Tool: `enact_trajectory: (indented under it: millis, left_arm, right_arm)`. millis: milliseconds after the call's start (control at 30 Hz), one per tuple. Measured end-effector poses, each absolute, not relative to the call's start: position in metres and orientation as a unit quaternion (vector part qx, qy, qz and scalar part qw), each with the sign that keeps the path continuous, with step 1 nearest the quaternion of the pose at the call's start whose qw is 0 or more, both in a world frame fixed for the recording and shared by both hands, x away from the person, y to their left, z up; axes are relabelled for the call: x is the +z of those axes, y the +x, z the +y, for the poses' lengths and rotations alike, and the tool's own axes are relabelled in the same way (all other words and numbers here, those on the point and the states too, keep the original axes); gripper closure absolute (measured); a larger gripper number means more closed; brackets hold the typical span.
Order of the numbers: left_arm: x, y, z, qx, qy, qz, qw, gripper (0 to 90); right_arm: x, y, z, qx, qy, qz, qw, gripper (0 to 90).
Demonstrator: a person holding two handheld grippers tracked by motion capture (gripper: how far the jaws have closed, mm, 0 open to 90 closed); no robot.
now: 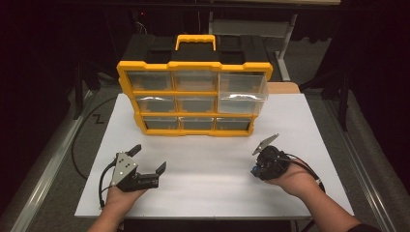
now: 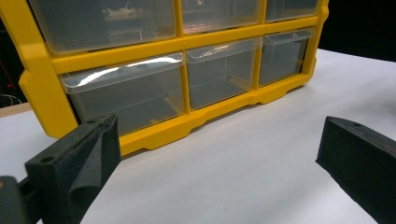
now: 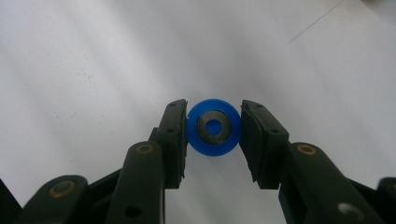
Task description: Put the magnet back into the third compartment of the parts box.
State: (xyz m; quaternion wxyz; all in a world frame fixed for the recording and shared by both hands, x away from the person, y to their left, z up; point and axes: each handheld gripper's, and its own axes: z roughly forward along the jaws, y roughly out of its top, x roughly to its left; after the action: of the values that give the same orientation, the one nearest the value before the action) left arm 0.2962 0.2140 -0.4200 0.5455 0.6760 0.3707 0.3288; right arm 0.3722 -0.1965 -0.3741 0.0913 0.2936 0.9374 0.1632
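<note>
Nearest, at the right of the white surface (image 1: 212, 179), the right tongs (image 3: 214, 135) are clenched on a small blue wheel (image 3: 214, 127) with a grey metal hub, one jaw pressing each side of its rim; the wheel hangs just above the bare sheet, pointed downward. It looks light and hard, a stiff plastic ring round a metal core, and its smooth curved rim would likely slip or pop out if squeezed off-centre; the present hold across the full width of the rim seems the safest one, since the faces are too thin to pinch. At the near left, the left tongs (image 1: 150, 162) are released, jaws spread wide and holding nothing, aimed toward the bottom row of drawers. Farther back, in the middle of the surface, stands a yellow organiser (image 1: 193, 96) with a black top and yellow handle, three rows of clear drawers; the open drawer (image 1: 240, 94) at its upper right is pulled forward, well apart from the wheel, and is probably where the wheel belongs; the remaining drawers sit pushed in.
</note>
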Motion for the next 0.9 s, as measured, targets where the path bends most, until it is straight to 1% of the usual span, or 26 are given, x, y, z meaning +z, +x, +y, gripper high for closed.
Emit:
enact_trajectory:
  millis: [600, 900]
  left_arm:
    - [-0.420, 0.300, 0.217, 0.328, 0.674, 0.371, 0.549, 0.3]
    - [-0.420, 0.298, 0.216, 0.328, 0.674, 0.366, 0.551, 0.3]
  right_arm:
    - [-0.368, 0.382, -0.188, 0.136, 0.286, 0.945, 0.084, 64.8]
    - [-0.356, 0.385, -0.183, 0.128, 0.277, 0.950, 0.072, 64.8]
